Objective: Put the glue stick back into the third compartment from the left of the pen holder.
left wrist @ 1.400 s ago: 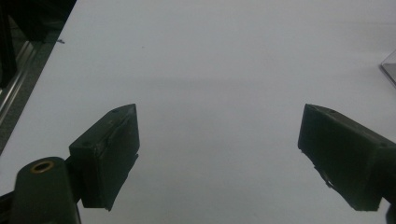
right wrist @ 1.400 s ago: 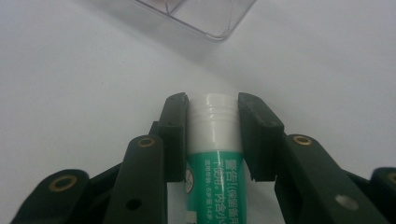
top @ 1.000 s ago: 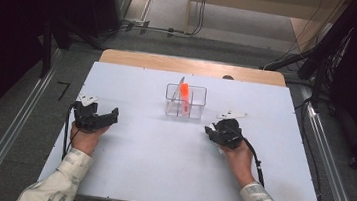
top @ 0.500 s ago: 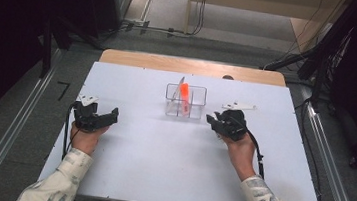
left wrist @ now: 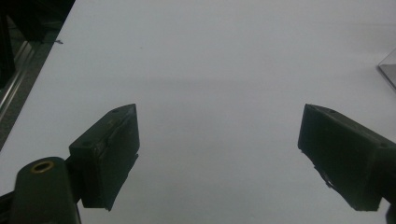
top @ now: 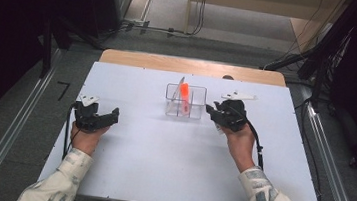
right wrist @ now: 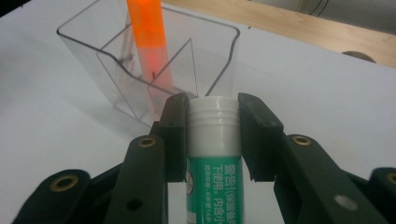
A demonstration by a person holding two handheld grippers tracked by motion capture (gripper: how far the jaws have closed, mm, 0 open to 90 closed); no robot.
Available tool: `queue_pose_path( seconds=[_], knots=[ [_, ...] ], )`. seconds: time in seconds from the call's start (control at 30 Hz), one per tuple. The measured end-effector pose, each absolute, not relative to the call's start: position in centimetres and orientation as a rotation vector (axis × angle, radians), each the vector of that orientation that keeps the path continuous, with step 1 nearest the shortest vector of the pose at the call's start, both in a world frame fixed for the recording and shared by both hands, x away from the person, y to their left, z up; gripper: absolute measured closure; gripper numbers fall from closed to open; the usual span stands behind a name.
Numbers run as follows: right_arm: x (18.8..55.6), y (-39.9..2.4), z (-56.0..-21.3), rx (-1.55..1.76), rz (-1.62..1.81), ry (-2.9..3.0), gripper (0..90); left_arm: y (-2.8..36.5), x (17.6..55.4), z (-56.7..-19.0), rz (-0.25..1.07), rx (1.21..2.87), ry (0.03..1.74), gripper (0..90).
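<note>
We log one green-and-white plastic glue stick point(right wrist: 212, 154), Chinese-lettered label, ribbed white cap, clamped in our right tongs point(right wrist: 212, 122) beside a clear compartmented plastic holder point(right wrist: 116, 60); left tongs point(left wrist: 219, 154) gape, holding nothing.

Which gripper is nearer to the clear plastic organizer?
Right. The right gripper is just beside the clear organizer, holding a glue stick; the left gripper rests far off at the table's left.

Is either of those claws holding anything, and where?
The right gripper clamps a green-labelled glue stick just below its white cap end. The left gripper holds nothing.
</note>
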State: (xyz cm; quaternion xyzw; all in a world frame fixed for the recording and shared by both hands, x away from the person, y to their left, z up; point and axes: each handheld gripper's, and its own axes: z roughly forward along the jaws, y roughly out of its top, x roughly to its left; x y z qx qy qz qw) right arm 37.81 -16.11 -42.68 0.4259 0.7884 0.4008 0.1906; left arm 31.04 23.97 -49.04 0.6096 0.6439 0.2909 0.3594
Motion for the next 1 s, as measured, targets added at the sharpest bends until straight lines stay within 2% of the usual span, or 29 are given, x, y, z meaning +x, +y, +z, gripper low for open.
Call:
queue_pose_path(
  seconds=[1.0],
  knots=[
    [42.8, -12.0, -39.2, 1.198, 1.194, 2.174, 63.0, 24.0, 31.0, -49.1, 0.746, 1.592, 1.655, 12.9]
  ],
)
